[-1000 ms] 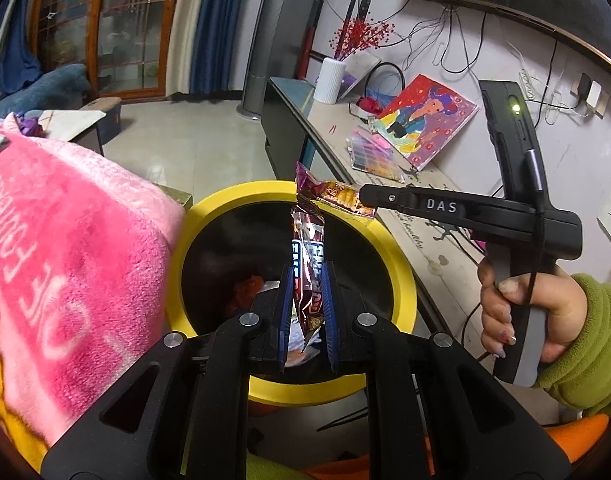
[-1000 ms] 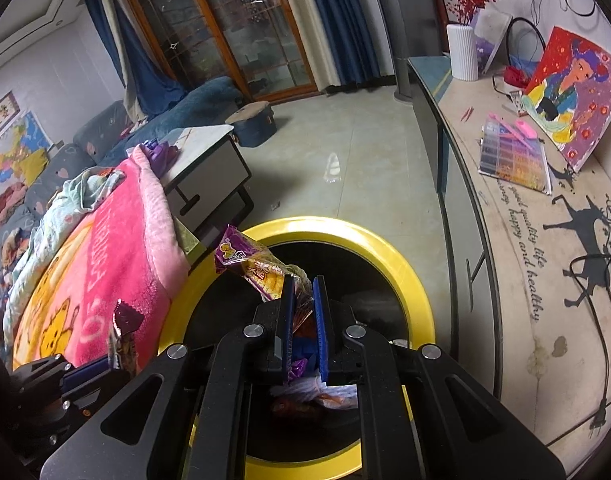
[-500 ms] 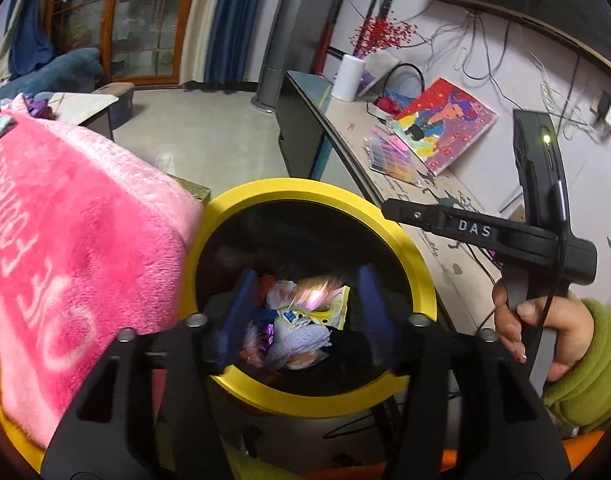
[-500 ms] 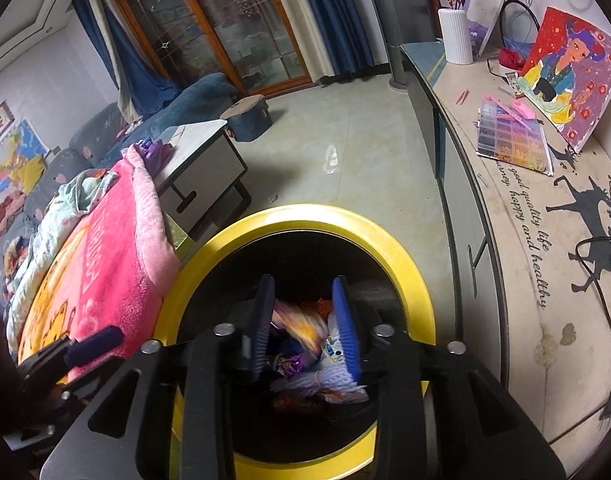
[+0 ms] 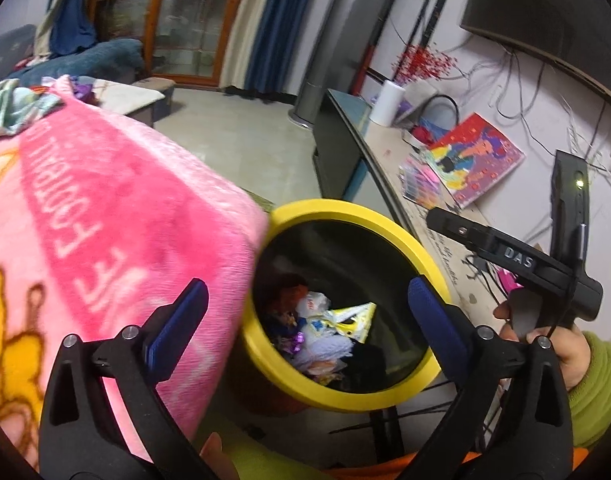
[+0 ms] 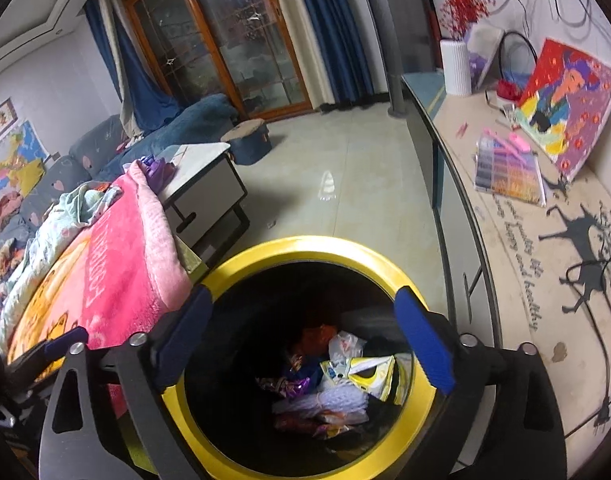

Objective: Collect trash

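Now both wide, just opened, empty: left gripper [image 5: 307,312], right gripper [image 6: 305,336] over yellow-rimmed bin [image 6: 305,246]. Risk: snagging pink blanket [image 5: 105,220] at left when pulling away, tipping bin.

Legible markings are few. The right gripper [image 5: 517,256], seen ahead and to the right of the left tool, carries white letters "DAS" on its black body. The counter top [image 6: 545,248], to the right of the right tool, bears black script reading in part "life" and "and healthy". White lettering on the pink blanket [image 5: 105,220], left of the left tool, is only partly readable.
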